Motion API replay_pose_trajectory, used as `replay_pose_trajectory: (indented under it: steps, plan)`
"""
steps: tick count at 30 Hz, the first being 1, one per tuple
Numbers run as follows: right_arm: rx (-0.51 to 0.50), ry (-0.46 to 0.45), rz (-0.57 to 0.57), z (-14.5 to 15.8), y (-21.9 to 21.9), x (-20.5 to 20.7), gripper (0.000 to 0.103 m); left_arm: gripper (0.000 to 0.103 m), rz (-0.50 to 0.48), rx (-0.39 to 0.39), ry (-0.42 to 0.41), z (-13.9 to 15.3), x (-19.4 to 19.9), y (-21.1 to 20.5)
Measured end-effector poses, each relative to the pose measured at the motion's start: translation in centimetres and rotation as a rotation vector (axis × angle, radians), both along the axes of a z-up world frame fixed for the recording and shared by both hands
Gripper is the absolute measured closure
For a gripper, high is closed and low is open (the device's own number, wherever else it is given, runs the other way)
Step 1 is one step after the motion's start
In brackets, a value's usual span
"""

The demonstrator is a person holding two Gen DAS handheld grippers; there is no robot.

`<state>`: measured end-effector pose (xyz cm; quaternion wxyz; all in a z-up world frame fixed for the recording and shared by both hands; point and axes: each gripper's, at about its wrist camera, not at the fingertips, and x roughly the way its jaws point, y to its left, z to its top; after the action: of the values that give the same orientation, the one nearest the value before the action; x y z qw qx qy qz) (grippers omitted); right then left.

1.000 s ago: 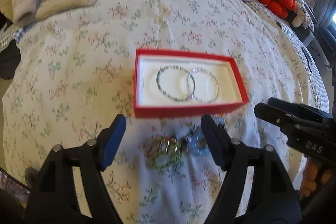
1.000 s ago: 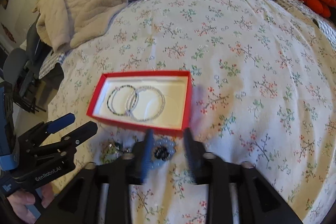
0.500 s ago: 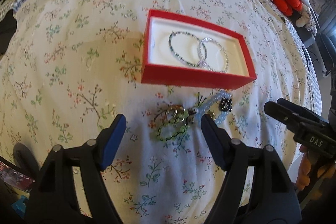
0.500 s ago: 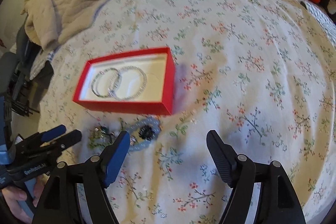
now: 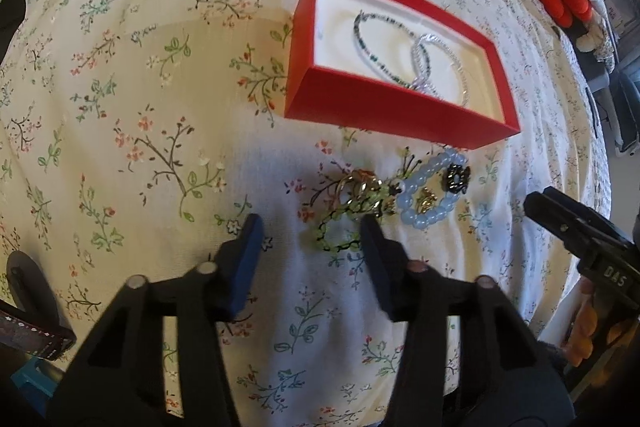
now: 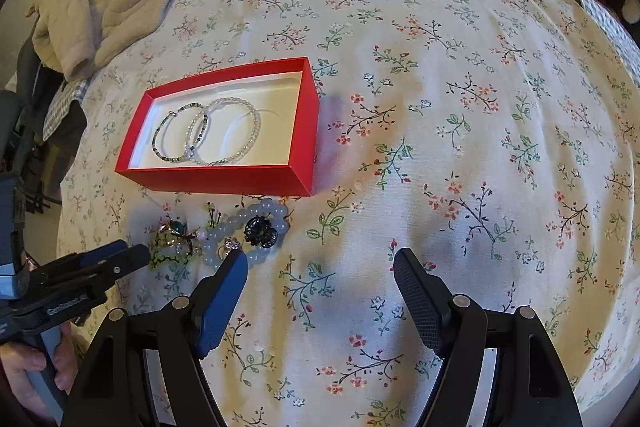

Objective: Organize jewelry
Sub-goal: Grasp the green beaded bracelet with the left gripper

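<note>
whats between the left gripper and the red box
The loose jewelry pile: green beaded bracelet, gold rings and blue bead bracelet on the sheet before the red box; left wrist view.

**Black tools, blue pads**

Left tool (image 5: 310,251): 2 black plastic arms, each with 2 silver rivets, ending in blue pads (image 5: 246,259). Right tool (image 6: 320,287): same black frame, 1 blue pad, 1 dark textured pad; white "DAS" lettering on its side. A bare hand (image 6: 24,367) grips a grey-blue handle.

Bracelets (image 6: 206,133) in box (image 6: 224,181), bed (image 6: 460,155)
</note>
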<state>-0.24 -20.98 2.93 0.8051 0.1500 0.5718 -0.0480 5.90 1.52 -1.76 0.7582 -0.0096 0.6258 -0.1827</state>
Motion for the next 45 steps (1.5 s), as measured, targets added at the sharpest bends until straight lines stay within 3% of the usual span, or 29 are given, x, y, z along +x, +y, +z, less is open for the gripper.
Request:
replay_pose_trajectory:
  steps: [12, 15, 22, 36, 45]
  plan:
    - [0.001, 0.004, 0.004, -0.1, 0.2, 0.2, 0.026, 0.08, -0.088, 0.122, -0.021, -1.7, -0.6, -2.3]
    - [0.002, 0.005, 0.002, -0.2, 0.1, 0.2, 0.026, 0.096, -0.105, 0.148, -0.031, -1.9, -0.8, -2.6]
    - [0.004, 0.006, -0.003, -0.2, -0.1, 0.2, 0.026, 0.097, -0.089, 0.074, -0.016, -1.0, -1.0, -1.2]
    - [0.002, 0.014, -0.002, -0.4, -0.1, 0.4, 0.026, 0.097, -0.113, -0.057, -0.142, 4.6, -2.1, 1.1]
    - [0.003, 0.028, 0.002, -0.9, 0.6, 1.0, 0.026, 0.097, -0.1, -0.119, -0.189, 6.2, -2.7, 0.3]
